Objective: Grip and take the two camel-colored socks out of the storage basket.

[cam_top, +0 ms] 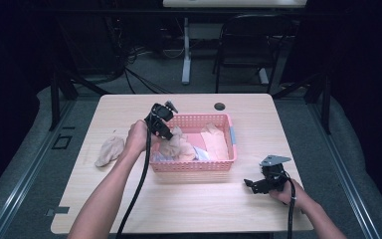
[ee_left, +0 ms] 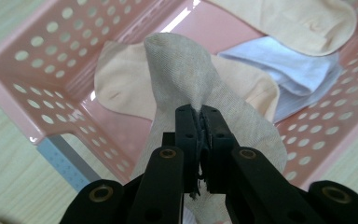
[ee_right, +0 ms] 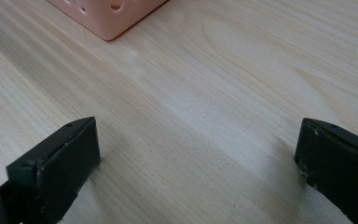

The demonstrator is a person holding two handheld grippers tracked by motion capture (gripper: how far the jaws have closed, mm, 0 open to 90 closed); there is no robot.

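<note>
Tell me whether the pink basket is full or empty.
Partly filled. The pink basket holds peach and white socks with bare floor showing between them; the left gripper, shut, pinches a beige sock above it.

I am working in what looks like a lab or recording studio, not a home. My light wooden table [cam_top: 129, 209] stands on grey carpet [cam_top: 159, 74], boxed in by black curtains [cam_top: 10, 59] and dark metal stands [cam_top: 55, 94] at both sides. Bundles of cable [cam_top: 129, 59] run across the floor behind it. Farther back I see a black chair [cam_top: 248, 45] and the white leg [cam_top: 186, 50] of another desk. The table has a round cable hole [cam_top: 220, 106], as office desks do.
</note>
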